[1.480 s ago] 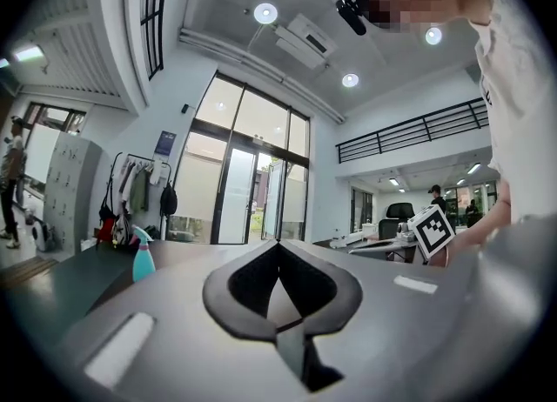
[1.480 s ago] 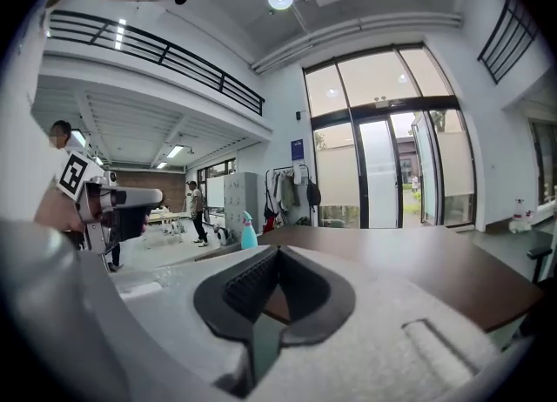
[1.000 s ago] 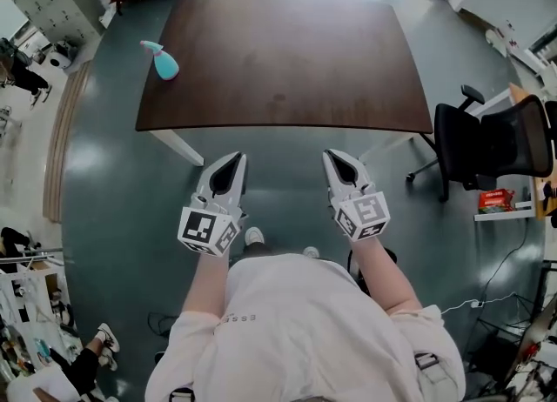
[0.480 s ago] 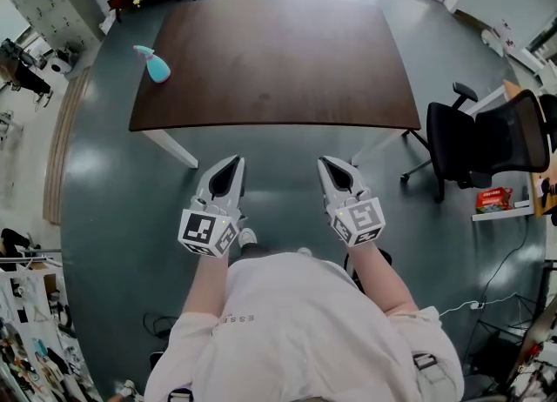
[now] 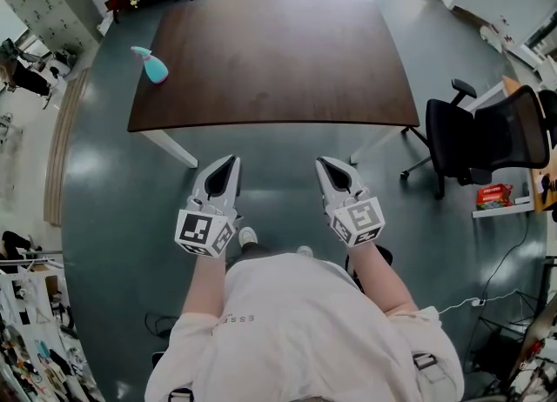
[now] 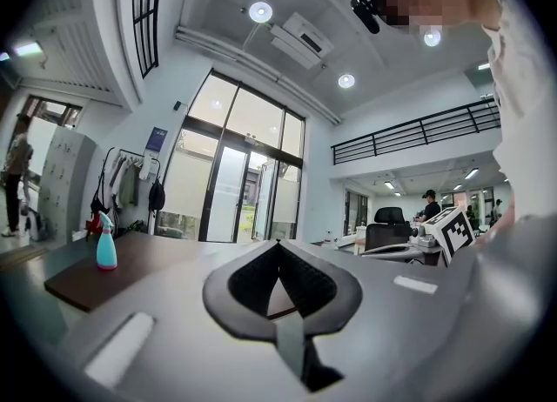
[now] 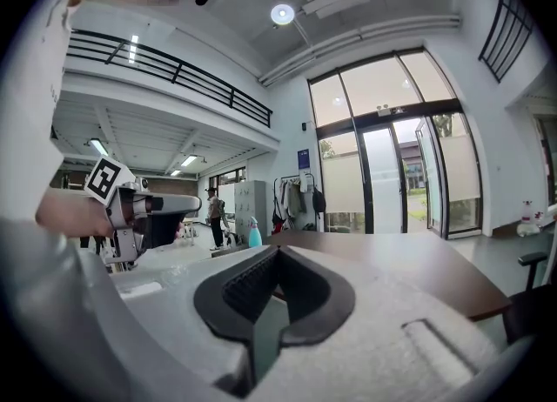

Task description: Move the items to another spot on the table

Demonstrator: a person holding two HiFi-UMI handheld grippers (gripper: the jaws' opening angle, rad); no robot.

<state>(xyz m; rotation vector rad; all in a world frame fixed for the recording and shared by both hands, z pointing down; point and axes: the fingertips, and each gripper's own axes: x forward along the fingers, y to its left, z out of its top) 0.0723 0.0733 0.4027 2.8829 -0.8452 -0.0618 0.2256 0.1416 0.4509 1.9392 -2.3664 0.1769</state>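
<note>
Dark brown counter (image 5: 278,52); turquoise bottle (image 5: 155,68). Grey left tool (image 5: 228,162) and right tool (image 5: 324,164) carry black-and-white square markers. Black chair (image 5: 487,144); grey-green floor (image 5: 113,191).

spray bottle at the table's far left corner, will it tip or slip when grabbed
The spray bottle stands upright, tall over a narrow base, so a high push would probably tip it. Its teal body looks like smooth plastic: likely light, maybe slippery. It sits near the table edge, so it could fall off.
</note>
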